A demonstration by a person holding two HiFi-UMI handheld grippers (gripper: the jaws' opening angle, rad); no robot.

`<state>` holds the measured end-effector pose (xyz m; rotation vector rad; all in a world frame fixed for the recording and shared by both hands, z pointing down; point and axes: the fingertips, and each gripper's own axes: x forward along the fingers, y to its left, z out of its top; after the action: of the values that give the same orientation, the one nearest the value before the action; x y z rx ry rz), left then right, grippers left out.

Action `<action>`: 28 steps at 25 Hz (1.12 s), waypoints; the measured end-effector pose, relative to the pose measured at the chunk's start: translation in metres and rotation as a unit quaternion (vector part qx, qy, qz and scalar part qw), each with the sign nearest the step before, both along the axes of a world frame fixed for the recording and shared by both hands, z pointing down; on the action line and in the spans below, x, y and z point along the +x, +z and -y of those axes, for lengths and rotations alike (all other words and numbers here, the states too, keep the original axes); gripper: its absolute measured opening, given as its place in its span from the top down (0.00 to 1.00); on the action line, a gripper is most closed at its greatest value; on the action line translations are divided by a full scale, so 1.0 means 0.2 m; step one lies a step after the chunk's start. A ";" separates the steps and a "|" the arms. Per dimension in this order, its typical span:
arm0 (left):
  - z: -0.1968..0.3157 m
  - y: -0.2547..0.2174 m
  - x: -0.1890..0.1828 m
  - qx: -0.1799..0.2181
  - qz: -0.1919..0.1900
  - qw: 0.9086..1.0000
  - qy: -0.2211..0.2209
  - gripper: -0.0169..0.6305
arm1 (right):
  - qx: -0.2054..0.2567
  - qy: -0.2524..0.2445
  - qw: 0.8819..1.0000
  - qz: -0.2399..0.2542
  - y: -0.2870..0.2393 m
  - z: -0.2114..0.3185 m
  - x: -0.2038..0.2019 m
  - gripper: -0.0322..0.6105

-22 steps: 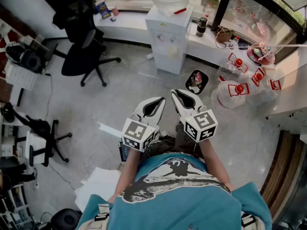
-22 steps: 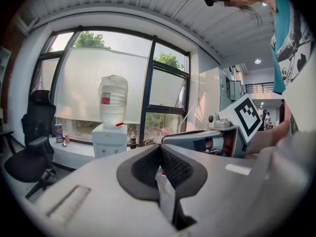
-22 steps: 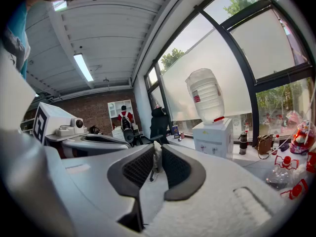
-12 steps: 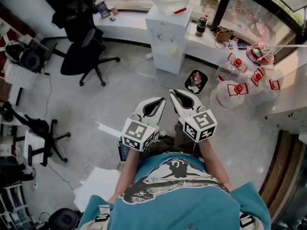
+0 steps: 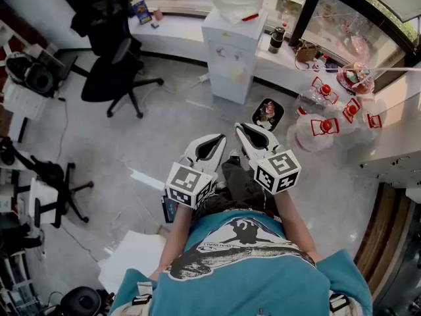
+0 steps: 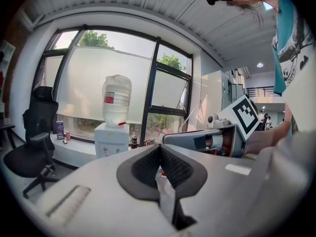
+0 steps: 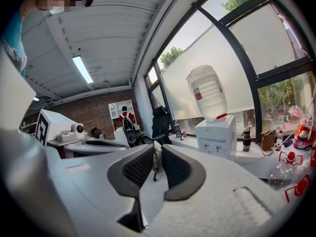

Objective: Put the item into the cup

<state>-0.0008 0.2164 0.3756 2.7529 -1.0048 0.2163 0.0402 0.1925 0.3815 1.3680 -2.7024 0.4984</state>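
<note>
I can pick out neither a cup nor an item for it in any view. In the head view both grippers are held side by side at waist height over the grey floor, pointing ahead. My left gripper has its dark pads meeting at the tips, with nothing between them. My right gripper shows a narrow gap between its pads, and only the room behind is visible through it. Each gripper appears in the other's view: the right gripper beside the left, the left gripper beside the right.
A white water dispenser with a bottle on top stands ahead against a low counter. Several clear jugs with red caps sit on the floor at the right, near a black tray. A black office chair stands at the left. White sheets lie by my feet.
The room has slid slightly in the head view and a leg now shows forward between the grippers. Both grippers keep the same pose.
</note>
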 end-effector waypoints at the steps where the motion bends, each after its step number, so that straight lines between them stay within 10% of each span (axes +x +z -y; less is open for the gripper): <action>1: 0.01 0.00 0.00 0.000 -0.001 1.000 -0.001 0.95 | 0.000 0.000 1.000 0.003 -0.01 0.02 0.00 0.87; 28: 0.96 0.07 -0.11 -0.045 0.017 0.998 -0.033 0.95 | -0.049 -0.028 0.998 0.004 0.09 1.05 -0.05 0.87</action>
<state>-0.0231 0.0243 0.3895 2.6384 -1.0655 0.2915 0.0312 -0.0171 0.3996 1.2642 -2.6764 0.6238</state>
